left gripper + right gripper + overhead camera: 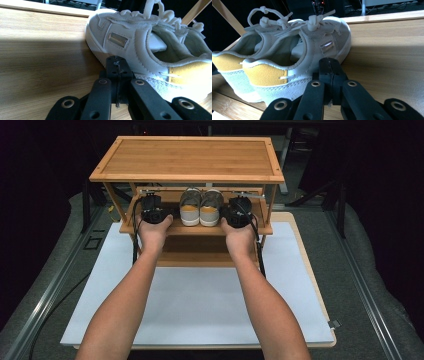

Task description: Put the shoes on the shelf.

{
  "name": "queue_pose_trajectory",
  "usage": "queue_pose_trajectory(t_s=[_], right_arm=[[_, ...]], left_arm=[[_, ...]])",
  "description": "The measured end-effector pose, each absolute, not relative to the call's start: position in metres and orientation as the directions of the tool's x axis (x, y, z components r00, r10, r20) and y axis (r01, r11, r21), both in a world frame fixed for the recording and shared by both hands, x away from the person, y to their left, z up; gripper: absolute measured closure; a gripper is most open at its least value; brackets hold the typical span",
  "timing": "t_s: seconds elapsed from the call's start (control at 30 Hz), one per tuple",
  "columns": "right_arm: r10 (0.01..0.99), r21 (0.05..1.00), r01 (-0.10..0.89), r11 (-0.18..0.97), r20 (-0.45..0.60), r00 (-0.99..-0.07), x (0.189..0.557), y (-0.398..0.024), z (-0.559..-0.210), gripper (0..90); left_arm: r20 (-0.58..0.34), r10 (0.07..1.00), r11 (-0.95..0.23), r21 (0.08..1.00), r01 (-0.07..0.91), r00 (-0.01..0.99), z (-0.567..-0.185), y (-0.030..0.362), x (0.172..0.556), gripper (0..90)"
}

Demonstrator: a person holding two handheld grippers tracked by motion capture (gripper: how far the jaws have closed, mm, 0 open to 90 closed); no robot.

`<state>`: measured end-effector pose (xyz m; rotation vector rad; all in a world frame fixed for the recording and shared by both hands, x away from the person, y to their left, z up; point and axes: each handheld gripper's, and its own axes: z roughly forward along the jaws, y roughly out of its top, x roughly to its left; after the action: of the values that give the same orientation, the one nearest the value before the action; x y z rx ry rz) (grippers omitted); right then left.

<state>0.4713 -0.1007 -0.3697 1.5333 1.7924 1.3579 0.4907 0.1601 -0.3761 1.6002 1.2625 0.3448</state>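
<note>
Apparently my pair of grey, yellow-heeled sneakers (201, 207) already sits mid-shelf on the bamboo rack (150, 228); left gripper (117, 65) and right gripper (329, 67) flank it, jaws closed, empty.

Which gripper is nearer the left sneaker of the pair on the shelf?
Left. The left gripper, jaws shut, sits just beside the left sneaker; the right gripper flanks the right sneaker, one shoe farther away.
</note>
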Motion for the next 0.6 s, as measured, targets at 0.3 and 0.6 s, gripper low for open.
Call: queue_pose_trajectory(t_s=[0.3,0.6], right_arm=[[0.906,0.859,0.503,-0.092,0.282,-0.317,0.4731,-0.102,-0.3705,90.0],[0.916,0.859,0.505,-0.088,0.269,-0.298,0.4716,-0.1008,-0.37,90.0]], left_arm=[[-0.351,0.846,0.082,0.83,0.552,0.402,-0.3773,0.1604,0.4901,90.0],[-0.336,0.853,0.075,0.837,0.543,0.4,-0.3776,0.1593,0.4888,90.0]])
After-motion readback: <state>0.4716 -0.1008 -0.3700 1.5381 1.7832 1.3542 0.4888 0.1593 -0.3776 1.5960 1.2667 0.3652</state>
